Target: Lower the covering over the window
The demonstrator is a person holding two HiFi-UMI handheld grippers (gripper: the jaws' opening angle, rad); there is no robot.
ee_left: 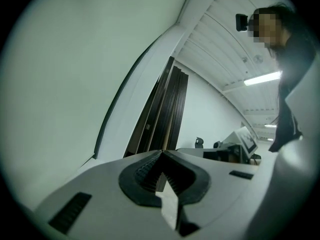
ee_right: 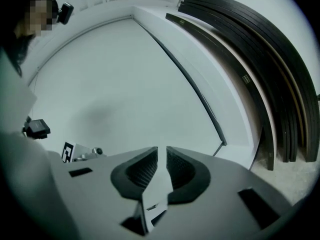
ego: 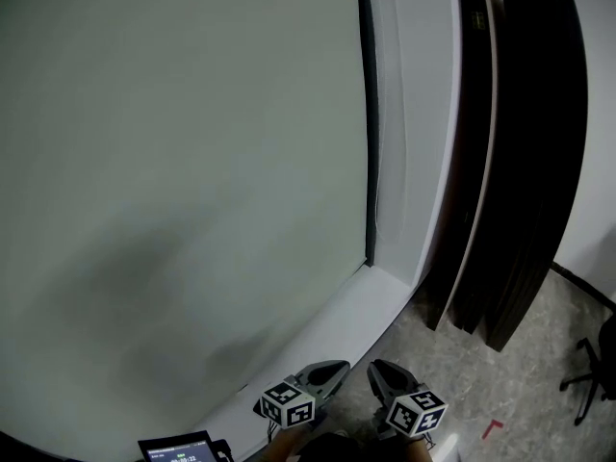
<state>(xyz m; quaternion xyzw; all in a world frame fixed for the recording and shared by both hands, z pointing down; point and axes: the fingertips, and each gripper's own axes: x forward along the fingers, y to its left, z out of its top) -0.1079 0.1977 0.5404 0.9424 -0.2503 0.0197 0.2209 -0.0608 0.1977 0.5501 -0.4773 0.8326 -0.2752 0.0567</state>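
A pale grey-green covering (ego: pixel 173 162) fills the window down to the white sill (ego: pixel 356 316); its right side ends at a dark frame edge (ego: pixel 370 114). Both grippers hang low in the head view, short of the sill and apart from the covering. My left gripper (ego: pixel 332 372) is shut with nothing in it; in the left gripper view its jaws (ee_left: pixel 161 153) meet at the tip, pointing along the covering (ee_left: pixel 65 74). My right gripper (ego: pixel 382 372) stands open by a narrow gap (ee_right: pixel 162 151), empty, facing the covering (ee_right: pixel 125 74).
Several tall dark panels (ego: pixel 529 162) lean against the white wall right of the window. A black office chair (ego: pixel 592 373) and a small red mark (ego: pixel 493 428) are on the speckled floor at the right. A small screen device (ego: pixel 183 448) sits at the bottom edge.
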